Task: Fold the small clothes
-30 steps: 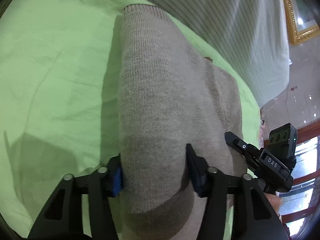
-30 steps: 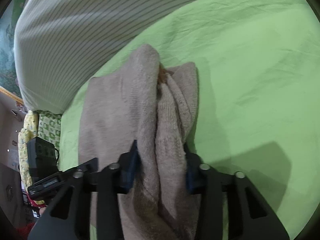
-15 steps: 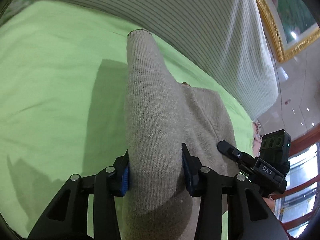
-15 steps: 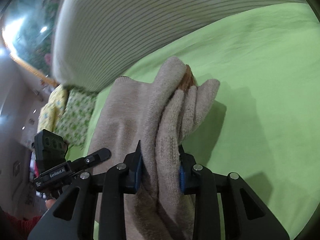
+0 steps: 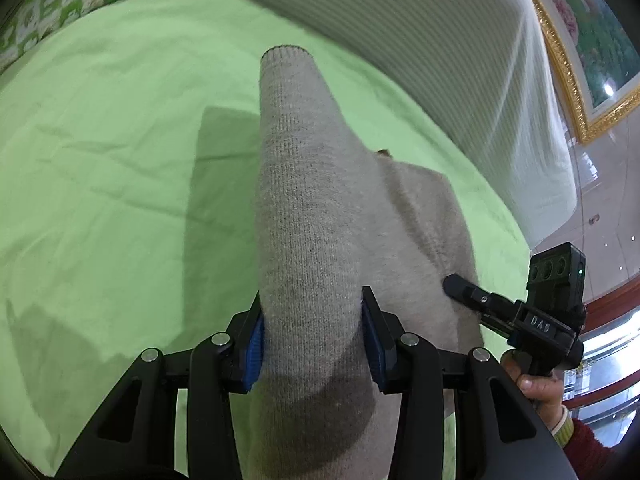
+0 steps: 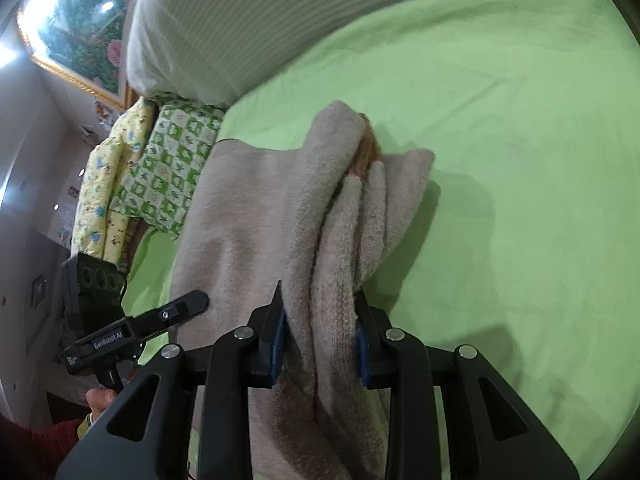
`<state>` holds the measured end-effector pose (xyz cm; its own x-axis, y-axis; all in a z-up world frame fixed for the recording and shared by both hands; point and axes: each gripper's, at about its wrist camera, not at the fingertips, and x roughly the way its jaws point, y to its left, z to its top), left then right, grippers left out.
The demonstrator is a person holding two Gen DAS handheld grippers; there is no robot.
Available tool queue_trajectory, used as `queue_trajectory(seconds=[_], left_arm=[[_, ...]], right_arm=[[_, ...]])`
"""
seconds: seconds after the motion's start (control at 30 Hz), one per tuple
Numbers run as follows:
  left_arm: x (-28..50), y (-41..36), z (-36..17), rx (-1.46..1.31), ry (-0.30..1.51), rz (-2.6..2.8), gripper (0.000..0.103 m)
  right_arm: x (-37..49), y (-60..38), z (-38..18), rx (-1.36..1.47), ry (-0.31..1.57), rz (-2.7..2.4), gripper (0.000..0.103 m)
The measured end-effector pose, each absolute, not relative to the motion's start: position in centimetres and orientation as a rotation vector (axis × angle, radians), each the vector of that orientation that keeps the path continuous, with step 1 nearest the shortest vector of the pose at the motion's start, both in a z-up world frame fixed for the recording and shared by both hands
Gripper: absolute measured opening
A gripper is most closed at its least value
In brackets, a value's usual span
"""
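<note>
Beige knit sweater (image 5: 312, 216) hangs over the green sheet (image 5: 100, 184), bunched in both grips: the left gripper (image 5: 312, 344) pinches one thick fold, the right gripper (image 6: 320, 332) pinches several layers. Uneven bunches could slip free, spoiling the fold.

A bed with a creased green sheet (image 5: 120, 168) carries the beige knitted sweater (image 5: 424, 224), a striped pillow (image 5: 420, 40) and patterned cushions (image 6: 168, 168).

FREE: green bedsheet (image 5: 100, 200) bare left of sweater (image 5: 312, 216), also right of it in right view | OBSTACLES: striped bolster (image 5: 440, 40) along far edge; patterned pillows (image 6: 160, 168) beside bolster end
</note>
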<state>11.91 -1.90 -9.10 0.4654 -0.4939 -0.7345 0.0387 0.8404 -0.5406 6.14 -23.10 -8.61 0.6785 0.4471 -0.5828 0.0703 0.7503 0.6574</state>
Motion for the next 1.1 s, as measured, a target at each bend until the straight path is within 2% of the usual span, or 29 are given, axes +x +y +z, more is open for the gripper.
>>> queue_trajectory(seconds=[0.17, 0.23, 0.33, 0.47, 1.1], left_arm=[[13.1, -2.7, -10.0, -0.5, 1.054, -0.345, 0.046], [13.5, -2.5, -10.7, -0.504, 1.066, -0.338, 0.049], [14.1, -2.5, -11.2, -0.521, 1.066, -0.342, 0.053], [14.4, -2.6, -11.7, -0.514, 1.077, -0.337, 0.065], [8.1, 0.2, -9.6, -0.437, 1.094, -0.287, 0.065]], right_arm=[[6.1, -23.5, -9.7, 0.752, 0.827, 0.2, 0.033], [6.2, -23.5, -9.9, 0.751, 0.832, 0.184, 0.04], [6.1, -23.8, -10.4, 0.744, 0.838, 0.154, 0.045], [6.0, -24.1, -10.7, 0.72, 0.84, 0.123, 0.052], [0.3, -22.7, -6.3, 0.646, 0.751, 0.044, 0.054]])
